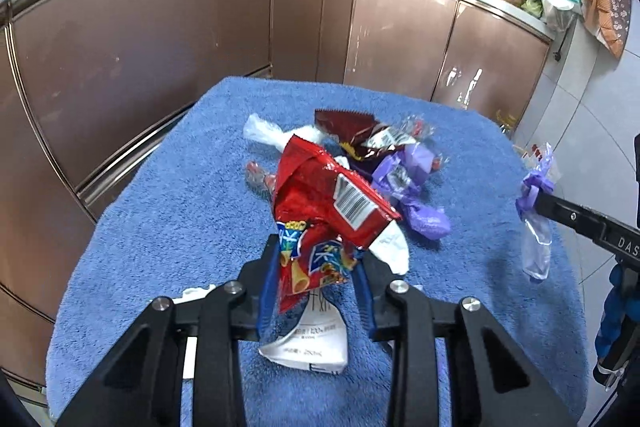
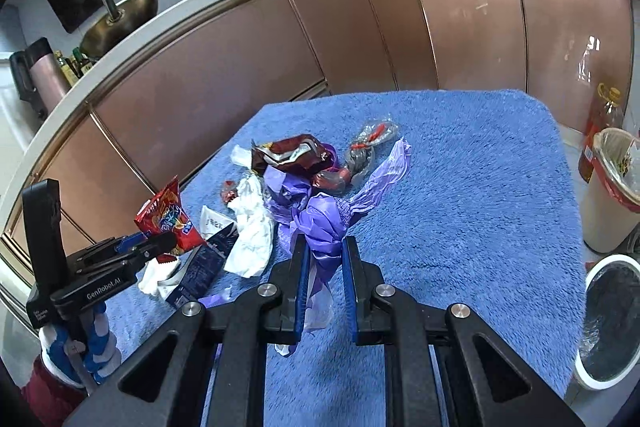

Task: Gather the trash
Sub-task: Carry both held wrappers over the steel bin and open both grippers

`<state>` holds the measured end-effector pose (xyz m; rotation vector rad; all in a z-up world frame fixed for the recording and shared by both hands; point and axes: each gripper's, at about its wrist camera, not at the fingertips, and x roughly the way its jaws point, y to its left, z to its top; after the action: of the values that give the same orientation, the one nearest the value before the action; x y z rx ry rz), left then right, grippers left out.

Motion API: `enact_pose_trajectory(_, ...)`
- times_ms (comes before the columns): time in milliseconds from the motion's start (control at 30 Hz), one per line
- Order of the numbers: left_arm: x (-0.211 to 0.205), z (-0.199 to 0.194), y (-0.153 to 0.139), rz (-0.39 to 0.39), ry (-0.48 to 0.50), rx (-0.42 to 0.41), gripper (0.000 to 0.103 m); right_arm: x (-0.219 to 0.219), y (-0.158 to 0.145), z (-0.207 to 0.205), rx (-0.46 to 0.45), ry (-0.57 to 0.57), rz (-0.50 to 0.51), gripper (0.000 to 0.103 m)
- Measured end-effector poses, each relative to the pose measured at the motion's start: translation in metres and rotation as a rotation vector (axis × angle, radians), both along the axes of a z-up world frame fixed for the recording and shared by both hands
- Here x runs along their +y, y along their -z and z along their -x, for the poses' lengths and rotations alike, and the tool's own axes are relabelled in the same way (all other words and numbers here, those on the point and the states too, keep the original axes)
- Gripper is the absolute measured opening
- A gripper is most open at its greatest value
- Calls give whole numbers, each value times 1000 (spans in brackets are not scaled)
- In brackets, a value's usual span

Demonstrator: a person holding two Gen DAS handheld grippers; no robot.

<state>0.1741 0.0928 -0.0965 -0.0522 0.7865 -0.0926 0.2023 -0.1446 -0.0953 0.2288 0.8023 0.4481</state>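
Kitchen cabinets (image 1: 160,39) with glossy brown doors curved behind the tabletop (image 1: 168,211), which was covered in a blue towel. Your left claw (image 1: 316,259) had its blue pads closed on the lower end of a red snack bag (image 1: 320,203), and the bag stood up above the towel near the near edge, its barcode panel facing the camera. Below that claw, a white carton (image 1: 312,343) lay flat on the towel. Your right claw (image 2: 324,267) was pinched almost shut on a bunched purple bag (image 2: 324,223), with a clear tail of it hanging down between the pads. Seen from the left wrist, that purple bag (image 1: 534,195) hung clear of the towel beyond the right edge.

In the middle of the tabletop the rest of the trash sat in a loose pile: a dark red wrapper (image 2: 288,155), a crumpled white tissue (image 2: 252,227), more purple plastic (image 2: 384,175) and a clear wrapper (image 2: 368,143) with red bits. All of it touched or overlapped.

Off the right edge, on the floor, stood a bin (image 2: 612,187) lined with a red bag, and nearer you a white-rimmed bin (image 2: 608,323) with a dark liner.
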Motion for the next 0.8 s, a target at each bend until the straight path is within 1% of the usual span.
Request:
enact_pose_trajectory(133,-1,13,-14,6,11,-25,32,-5,-11,13,-27,8,-4,15)
enact_pose_trajectory(433,-1,27,-39,60,40,-49,32,-22,-31,42,-79,20,-20,15)
enact_pose_trajectory(633,-7,36,-54,101,74,-60,32,-41,-36,59,-99,47,-32,15)
enact_pose_trajectory(800,-24,40,-67,84,116,-75,32,-65,-40,73,-110,92,-36,15)
